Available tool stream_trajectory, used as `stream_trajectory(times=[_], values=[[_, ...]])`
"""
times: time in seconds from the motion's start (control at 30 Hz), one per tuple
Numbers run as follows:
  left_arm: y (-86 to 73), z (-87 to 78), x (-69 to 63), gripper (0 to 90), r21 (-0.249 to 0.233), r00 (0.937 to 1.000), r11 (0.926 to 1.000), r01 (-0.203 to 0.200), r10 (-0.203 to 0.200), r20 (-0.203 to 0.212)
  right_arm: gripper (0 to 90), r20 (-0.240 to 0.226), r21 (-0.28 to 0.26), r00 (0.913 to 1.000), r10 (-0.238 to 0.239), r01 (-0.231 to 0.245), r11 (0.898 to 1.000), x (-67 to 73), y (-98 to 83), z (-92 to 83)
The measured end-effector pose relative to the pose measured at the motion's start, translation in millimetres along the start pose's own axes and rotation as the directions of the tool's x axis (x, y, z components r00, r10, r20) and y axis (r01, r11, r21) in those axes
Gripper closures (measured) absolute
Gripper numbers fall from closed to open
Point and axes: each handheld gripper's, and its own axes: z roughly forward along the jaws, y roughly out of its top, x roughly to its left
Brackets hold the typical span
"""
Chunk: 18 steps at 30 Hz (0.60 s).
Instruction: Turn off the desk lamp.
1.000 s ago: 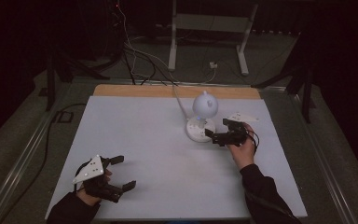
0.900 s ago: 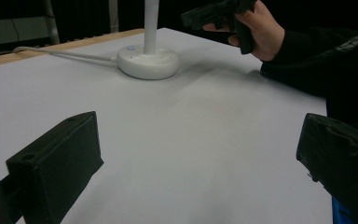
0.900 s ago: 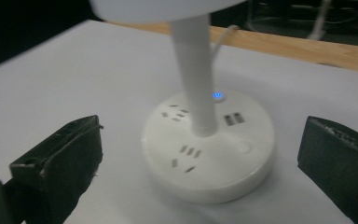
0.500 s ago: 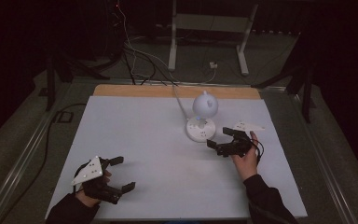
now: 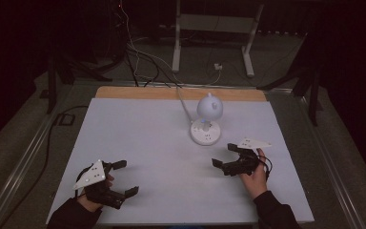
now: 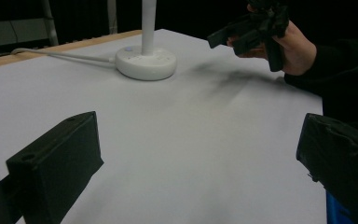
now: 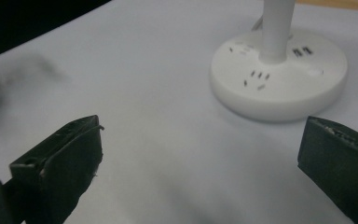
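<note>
The right gripper (image 5: 225, 155) hangs with jaws spread wide and empty, the white desk lamp (image 5: 206, 130) just ahead of its tips on the white table (image 5: 147, 129). The lamp's round base (image 7: 279, 79) seems to carry sockets, though the marks are blurry. The left gripper (image 5: 124, 178), also wide open and empty, sits well apart from the lamp.

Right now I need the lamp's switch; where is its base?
In the high view the lamp base sits right of the table's middle, toward the far edge, just beyond the open right gripper.
</note>
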Motion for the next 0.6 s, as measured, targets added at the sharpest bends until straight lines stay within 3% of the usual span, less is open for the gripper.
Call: stream_trajectory(times=[0.13, 0.37, 0.6], values=[[0.0, -0.3, 0.2, 0.5, -0.001, 1.0, 1.0, -0.001, 0.001, 0.0, 0.0, -0.008, 0.005, 1.0, 0.001, -0.001, 1.0, 5.2, -7.7, -8.1], [0.3, -0.4, -0.4, 0.5, 0.002, 1.0, 1.0, -0.004, 0.004, -0.002, 0.0, -0.03, 0.036, 0.9983, -0.05, 0.051, 0.998, 15.4, -23.2, -15.8], [0.1, 0.3, 0.0, 0.5, 0.001, 1.0, 1.0, -0.003, 0.003, 0.001, 0.0, -0.038, 0.049, 0.9973, -0.062, 0.064, 0.997, 15.5, -25.2, -14.7]])
